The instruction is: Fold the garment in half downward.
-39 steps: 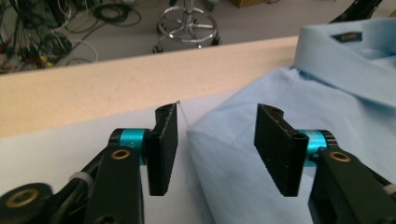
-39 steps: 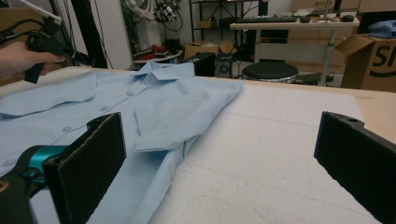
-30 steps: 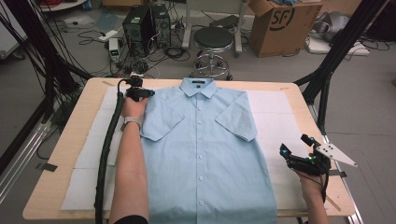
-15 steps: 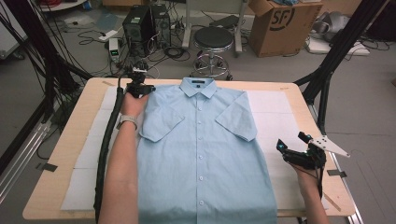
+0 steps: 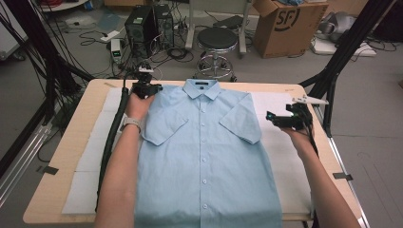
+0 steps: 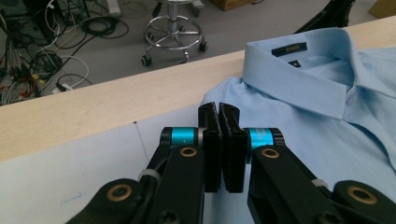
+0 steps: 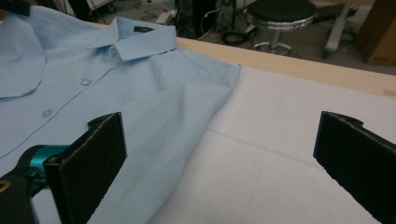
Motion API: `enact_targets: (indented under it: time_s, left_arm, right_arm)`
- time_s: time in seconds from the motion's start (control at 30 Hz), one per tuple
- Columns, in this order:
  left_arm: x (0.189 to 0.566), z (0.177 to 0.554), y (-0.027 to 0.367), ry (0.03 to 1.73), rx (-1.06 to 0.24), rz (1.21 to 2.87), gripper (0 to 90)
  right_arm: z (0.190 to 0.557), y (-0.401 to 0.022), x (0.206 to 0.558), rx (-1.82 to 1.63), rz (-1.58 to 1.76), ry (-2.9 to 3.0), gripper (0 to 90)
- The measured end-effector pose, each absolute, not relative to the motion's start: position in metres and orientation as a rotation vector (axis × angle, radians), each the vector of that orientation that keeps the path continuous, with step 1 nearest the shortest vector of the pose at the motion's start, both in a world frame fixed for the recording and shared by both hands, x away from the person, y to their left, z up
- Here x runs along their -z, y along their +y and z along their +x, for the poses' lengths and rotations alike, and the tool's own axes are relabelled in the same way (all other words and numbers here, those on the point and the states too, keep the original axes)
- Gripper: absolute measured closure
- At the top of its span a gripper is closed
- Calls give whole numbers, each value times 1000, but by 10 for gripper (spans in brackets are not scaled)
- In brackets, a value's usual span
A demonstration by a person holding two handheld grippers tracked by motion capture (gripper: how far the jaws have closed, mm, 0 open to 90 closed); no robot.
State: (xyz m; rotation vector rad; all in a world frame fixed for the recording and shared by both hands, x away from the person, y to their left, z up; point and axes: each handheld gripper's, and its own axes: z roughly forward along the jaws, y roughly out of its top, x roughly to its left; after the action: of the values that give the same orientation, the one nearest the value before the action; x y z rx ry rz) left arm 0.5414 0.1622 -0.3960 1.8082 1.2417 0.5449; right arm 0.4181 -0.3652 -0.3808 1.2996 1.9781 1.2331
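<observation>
Wooden surface [image 5: 90, 102] covered by a white mat [image 5: 285, 156], on which a light blue shirt [image 5: 204, 156] lies flat, buttoned, collar toward the far edge, both short sleeves folded inward. Left gripper [image 5: 145, 89], fingers clenched with nothing visible between them, at the shirt's left shoulder. Right gripper [image 5: 280, 118], fingers released and spread wide, above the mat just beside the right sleeve.

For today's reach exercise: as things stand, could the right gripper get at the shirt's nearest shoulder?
Probably yes: the right gripper hangs open beside the shirt, with bare white mat below and nothing between them.
</observation>
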Motion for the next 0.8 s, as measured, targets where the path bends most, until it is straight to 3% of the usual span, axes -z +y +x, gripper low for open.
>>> enact_targets:
  time_s: [0.33,0.4,0.57,0.67,0.8]
  left_arm:
    - [384,534,158,1189,-508,1782,881]
    - [381,532,155,1175,-511,1781,881]
    - [383,533,149,1191,-492,1767,881]
    - [385,533,147,1191,-503,1778,882]
    - [385,534,150,1191,-520,1796,881]
  right_arm:
    - [529,-355,406,-1235,1515,2005,68]
    - [545,-351,415,-1179,1547,2027,156]
    - [573,-345,430,-1151,1598,2073,246]
    - [578,-345,429,-1186,1584,2019,380]
    - [583,-342,431,-1239,1588,2014,470]
